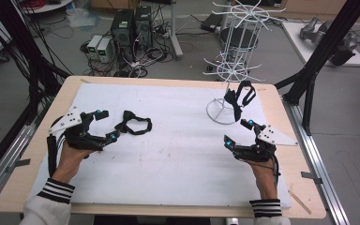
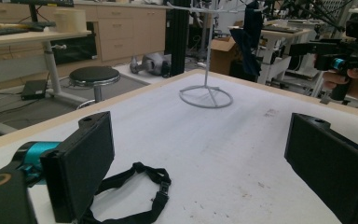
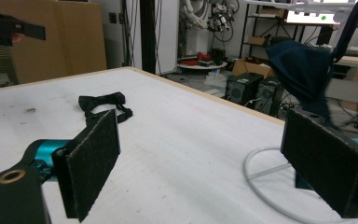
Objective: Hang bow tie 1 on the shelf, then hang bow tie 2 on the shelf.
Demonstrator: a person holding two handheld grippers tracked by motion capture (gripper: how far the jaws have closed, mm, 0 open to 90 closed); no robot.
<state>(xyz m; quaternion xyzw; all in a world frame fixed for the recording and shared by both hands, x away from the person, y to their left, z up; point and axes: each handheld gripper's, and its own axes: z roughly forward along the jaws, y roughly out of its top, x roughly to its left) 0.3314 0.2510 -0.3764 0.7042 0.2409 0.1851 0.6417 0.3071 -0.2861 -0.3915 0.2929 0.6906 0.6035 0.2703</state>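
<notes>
A black bow tie with its strap (image 1: 134, 124) lies flat on the white sheet, left of centre. My left gripper (image 1: 108, 124) rests on the sheet just left of it, open, nothing between the jaws. In the left gripper view the strap (image 2: 161, 186) lies beside the left jaw of that gripper (image 2: 205, 168). A white wire rack (image 1: 236, 61) stands at the back right with a dark strapped item (image 1: 241, 97) hanging from a lower arm. My right gripper (image 1: 238, 132) sits open on the sheet just in front of the rack's base ring (image 3: 261, 184). The right gripper view has the bow tie (image 3: 102, 99) farther off.
The white sheet (image 1: 178, 159) covers most of the wooden table (image 1: 288, 154). Black frame posts (image 1: 326, 42) rise at the right and left of the table. Computer towers (image 1: 131, 26) and cables lie on the floor behind. A black stool (image 2: 94, 76) stands off the table's side.
</notes>
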